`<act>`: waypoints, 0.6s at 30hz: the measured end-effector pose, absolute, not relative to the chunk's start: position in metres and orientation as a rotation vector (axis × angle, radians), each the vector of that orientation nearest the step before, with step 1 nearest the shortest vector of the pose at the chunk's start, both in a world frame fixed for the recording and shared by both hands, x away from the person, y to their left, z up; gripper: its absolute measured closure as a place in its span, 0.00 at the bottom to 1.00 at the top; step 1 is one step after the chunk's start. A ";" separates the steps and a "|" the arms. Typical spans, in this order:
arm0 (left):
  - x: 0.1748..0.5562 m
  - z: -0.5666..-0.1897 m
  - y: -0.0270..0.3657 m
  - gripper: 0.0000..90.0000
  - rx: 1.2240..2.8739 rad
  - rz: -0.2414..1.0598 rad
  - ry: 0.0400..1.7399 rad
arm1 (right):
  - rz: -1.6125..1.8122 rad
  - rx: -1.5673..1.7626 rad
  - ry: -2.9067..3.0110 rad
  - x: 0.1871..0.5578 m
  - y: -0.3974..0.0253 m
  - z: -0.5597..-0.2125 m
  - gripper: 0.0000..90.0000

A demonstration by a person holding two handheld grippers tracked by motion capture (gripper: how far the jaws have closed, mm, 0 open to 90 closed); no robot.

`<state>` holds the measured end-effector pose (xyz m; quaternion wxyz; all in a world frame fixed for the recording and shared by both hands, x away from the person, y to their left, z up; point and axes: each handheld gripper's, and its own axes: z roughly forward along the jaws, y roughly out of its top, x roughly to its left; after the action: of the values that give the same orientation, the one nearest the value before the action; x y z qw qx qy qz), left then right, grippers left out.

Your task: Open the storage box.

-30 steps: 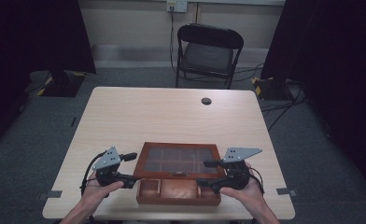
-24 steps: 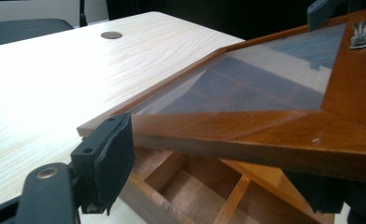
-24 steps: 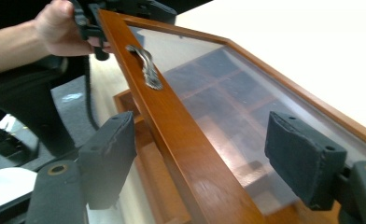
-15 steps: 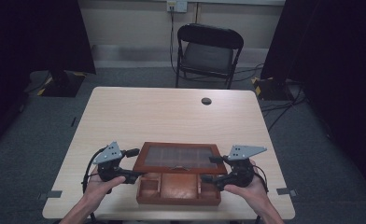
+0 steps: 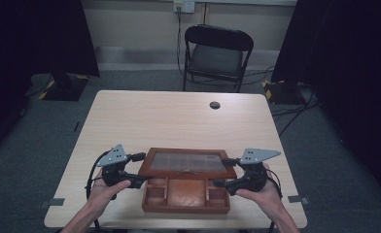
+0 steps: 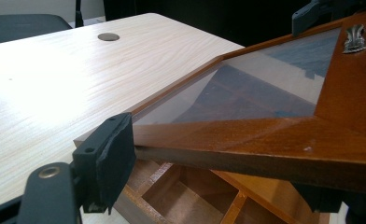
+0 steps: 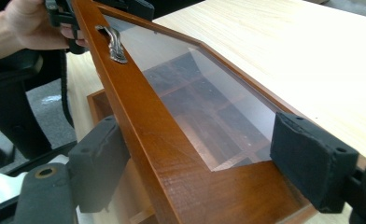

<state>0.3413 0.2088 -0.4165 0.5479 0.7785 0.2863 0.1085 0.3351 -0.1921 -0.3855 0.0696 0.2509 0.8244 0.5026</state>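
1. The table [image 5: 179, 121] is bare wood across the middle and top of the frame, with lots of room to move.
2. A small dark round cap [image 5: 215, 105] sits flat near the top edge.
3. The wooden box [image 5: 186, 194] blocks the bottom middle.
4. Its glass lid [image 5: 188, 162] is tilted up, with a gripper close on each side.

Each hand-held gripper, the left gripper [image 5: 136, 170] and the right gripper [image 5: 226, 172], was black, topped by a grey three-cornered plate with small holes and trailing a black cable. Their jaws carried blocky black pads [image 7: 312, 158] fixed with screws. The forearms were bare, sleeveless.
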 end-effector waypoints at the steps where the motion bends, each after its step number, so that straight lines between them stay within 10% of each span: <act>1: 0.341 -0.416 0.209 0.24 1.846 0.258 0.678 | 1.503 0.753 2.479 0.335 -0.192 -0.386 0.22; 18: 0.346 -0.411 0.210 0.26 1.823 0.250 0.689 | 1.503 0.770 2.440 0.340 -0.202 -0.384 0.27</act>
<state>0.3465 0.2098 -0.4110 0.5551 0.7718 0.2915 0.1057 0.3401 -0.2016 -0.3840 0.0871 0.2586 0.8191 0.5045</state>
